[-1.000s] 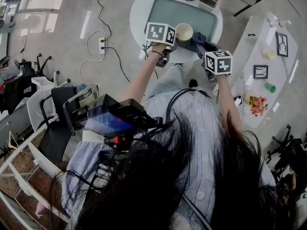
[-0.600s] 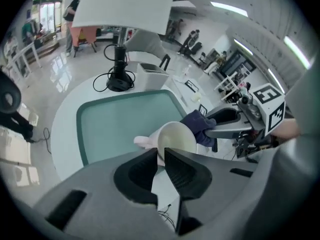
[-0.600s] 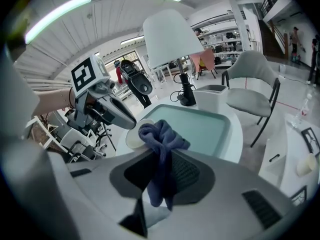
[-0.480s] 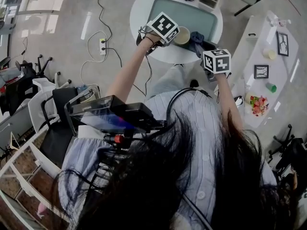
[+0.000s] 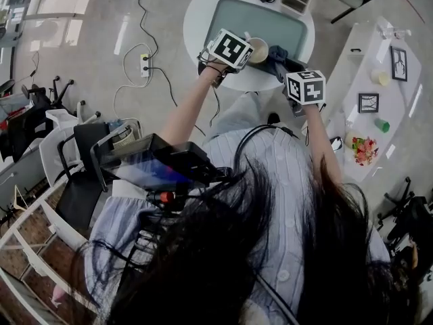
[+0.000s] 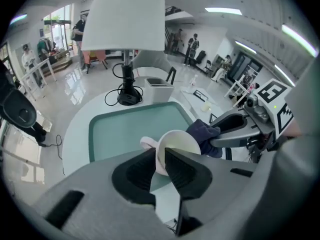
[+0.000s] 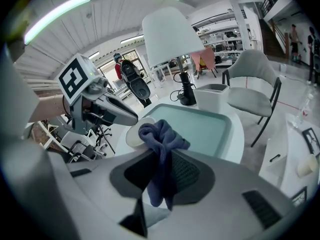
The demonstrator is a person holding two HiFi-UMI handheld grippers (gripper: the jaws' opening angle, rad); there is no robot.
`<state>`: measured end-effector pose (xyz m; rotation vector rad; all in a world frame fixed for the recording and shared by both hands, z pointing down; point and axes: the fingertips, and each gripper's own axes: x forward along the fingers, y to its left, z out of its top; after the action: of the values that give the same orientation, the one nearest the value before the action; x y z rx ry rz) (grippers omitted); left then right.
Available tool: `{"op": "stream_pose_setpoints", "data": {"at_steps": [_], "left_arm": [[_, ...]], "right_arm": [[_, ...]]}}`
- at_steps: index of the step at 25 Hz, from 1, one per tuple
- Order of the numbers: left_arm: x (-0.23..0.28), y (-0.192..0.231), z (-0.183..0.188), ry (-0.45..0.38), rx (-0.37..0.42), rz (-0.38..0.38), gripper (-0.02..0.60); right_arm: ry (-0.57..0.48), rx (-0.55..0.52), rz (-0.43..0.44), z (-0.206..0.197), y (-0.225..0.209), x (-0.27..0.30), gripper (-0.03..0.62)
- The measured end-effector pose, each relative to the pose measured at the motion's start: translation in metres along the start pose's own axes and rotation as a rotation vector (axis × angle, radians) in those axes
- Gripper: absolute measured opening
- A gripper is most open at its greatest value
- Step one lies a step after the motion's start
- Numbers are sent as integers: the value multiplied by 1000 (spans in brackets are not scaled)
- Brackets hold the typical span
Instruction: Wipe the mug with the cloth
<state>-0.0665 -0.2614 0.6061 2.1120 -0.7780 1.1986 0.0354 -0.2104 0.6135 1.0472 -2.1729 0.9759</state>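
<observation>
Left gripper (image 6: 157,164) jaws nearly closed, pinching mug (image 6: 179,145) wall, holding it tipped above green mat (image 6: 125,126). Right gripper (image 7: 161,171) jaws clamping dark blue cloth (image 7: 159,134), bunched end touching mug rim. Wiping seemingly underway; most of mug likely remaining. Versus second ago: left gripper rolled, mug now tilting toward cloth.

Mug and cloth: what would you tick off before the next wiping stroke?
1. Left tongs shut on the mug at its rim: ok.
2. Right tongs shut on the cloth: ok.
3. Cloth against the mug: ok.
4. Mug held over the table: ok.
5. Both tongs clear of the lamp: ok.
6. Mug wiped clean: cannot tell.
</observation>
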Motion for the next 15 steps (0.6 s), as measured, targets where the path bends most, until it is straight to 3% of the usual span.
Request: {"op": "stream_pose_setpoints", "data": {"at_steps": [10,15], "left_arm": [[-12,-20,-28,-133,-411,-38,57],[-6,-21,-34,-152,-503,9,58]], "right_arm": [[10,-1,9,2,-4,6,106],[12,-1,13,2,-5,7,106]]}}
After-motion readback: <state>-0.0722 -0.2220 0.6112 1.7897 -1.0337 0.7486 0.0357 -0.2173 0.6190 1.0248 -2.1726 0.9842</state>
